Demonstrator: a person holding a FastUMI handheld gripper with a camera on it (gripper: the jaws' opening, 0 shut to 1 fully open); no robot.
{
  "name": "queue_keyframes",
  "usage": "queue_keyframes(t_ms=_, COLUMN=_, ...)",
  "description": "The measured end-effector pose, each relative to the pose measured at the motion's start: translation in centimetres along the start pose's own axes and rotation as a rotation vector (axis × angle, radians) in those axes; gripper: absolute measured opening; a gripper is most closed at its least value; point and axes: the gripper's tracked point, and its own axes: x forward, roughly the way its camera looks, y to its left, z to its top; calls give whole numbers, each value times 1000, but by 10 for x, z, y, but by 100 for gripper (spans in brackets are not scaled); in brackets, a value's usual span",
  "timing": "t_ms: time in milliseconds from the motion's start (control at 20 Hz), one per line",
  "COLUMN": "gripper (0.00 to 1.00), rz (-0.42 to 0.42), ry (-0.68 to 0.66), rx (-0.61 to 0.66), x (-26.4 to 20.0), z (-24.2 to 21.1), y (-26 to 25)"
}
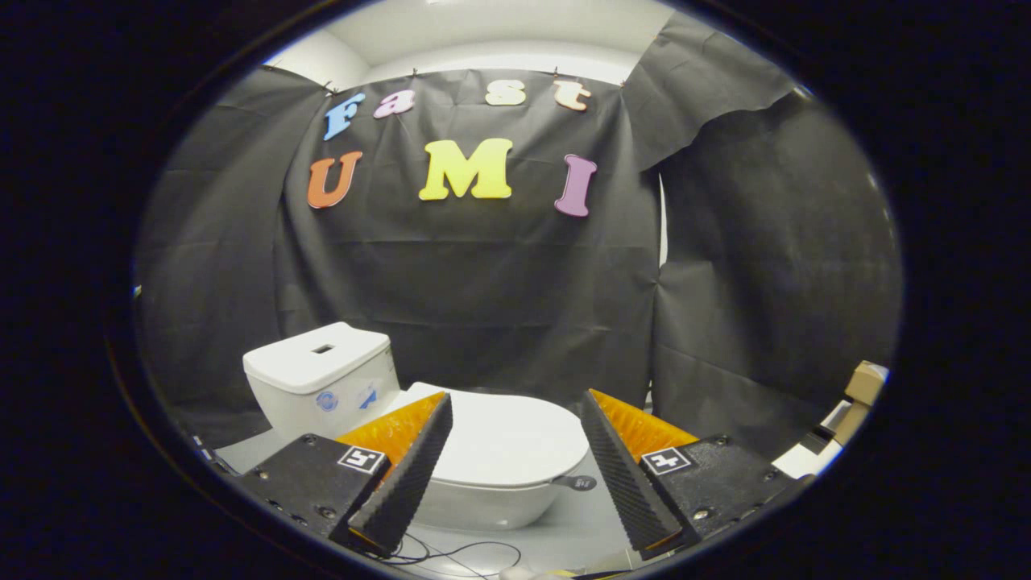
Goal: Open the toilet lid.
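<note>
A small white toilet stands on the floor just ahead of my fingers. Its lid lies flat and closed over the bowl. The white tank rises behind it, to the left. A small dark tab sticks out at the lid's right front edge. My gripper is open, held above and in front of the toilet. The lid shows in the gap between the two fingers, and neither finger touches it.
Black cloth walls close the booth behind the toilet and on both sides. A cardboard box and a white object lie at the far right. A thin black cable runs over the grey floor below the bowl.
</note>
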Motion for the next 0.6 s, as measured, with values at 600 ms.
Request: queue_keyframes(t_ms=600, gripper=100, rz=12, ry=18, rx=50, x=59, z=14, y=-43)
